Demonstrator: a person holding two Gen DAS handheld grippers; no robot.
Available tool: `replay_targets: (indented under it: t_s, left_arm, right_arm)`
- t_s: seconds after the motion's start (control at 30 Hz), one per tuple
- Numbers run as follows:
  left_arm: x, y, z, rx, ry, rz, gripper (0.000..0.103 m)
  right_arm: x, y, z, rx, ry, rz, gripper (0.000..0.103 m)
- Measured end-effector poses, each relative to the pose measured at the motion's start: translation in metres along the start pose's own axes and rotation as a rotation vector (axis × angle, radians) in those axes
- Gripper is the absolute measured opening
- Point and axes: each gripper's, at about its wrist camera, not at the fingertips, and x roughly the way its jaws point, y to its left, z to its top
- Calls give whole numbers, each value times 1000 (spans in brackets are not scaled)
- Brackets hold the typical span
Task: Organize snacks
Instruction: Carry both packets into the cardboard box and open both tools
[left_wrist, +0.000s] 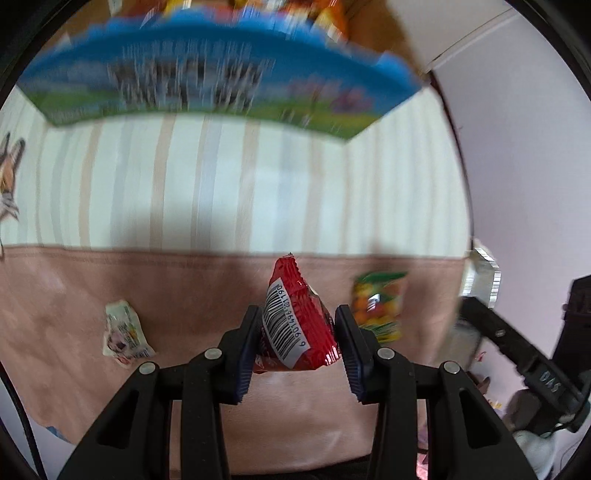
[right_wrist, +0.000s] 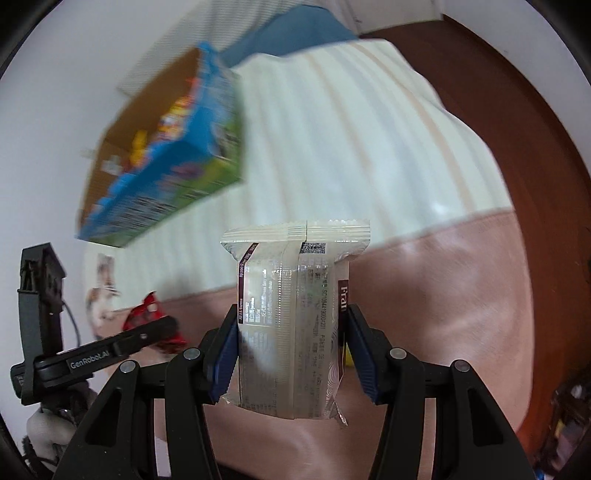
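Left wrist view: my left gripper (left_wrist: 298, 334) clamped on red snack packet (left_wrist: 295, 325), lower centre. Loose on pink blanket (left_wrist: 184, 280): white wrapper (left_wrist: 123, 334) lower left, green-orange packet (left_wrist: 378, 304) right. Blurred blue box (left_wrist: 207, 74) across top, nothing between.

Right wrist view: my right gripper (right_wrist: 290, 352) pinching pale translucent packet (right_wrist: 295, 317), centre. Box (right_wrist: 166, 155) upper left, open, snacks inside. Striped cream cover (right_wrist: 351, 140), brown wooden edge (right_wrist: 535, 166) right.

red packet (left_wrist: 295, 317) | blue-green box (left_wrist: 221, 74) | striped cream, pink bedcover (left_wrist: 221, 184)
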Motion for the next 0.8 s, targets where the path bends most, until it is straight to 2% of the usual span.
replay_targets:
  t_s: [0.17, 0.23, 0.43, 0.57, 0.7, 0.8]
  left_arm:
    - [-63, -2, 30, 47, -99, -25, 38]
    - [-86, 5, 46, 66, -132, -23, 38]
    - [-133, 37, 116, 96, -222, 77, 38]
    - [-143, 71, 164, 105, -229, 173, 38]
    - [-132, 98, 201, 115, -195, 265, 38]
    - [-118, 118, 220, 107, -160, 318, 38]
  right_arm:
    - [-18, 54, 33, -59, -44, 97, 57]
    - [-7, 90, 47, -80, -64, 126, 57]
    - [-5, 164, 106, -156, -117, 170, 57]
    - [15, 210, 149, -217, -131, 156, 57]
    - [51, 248, 195, -257, -111, 118, 57]
    - [79, 261, 221, -272, -87, 81, 57]
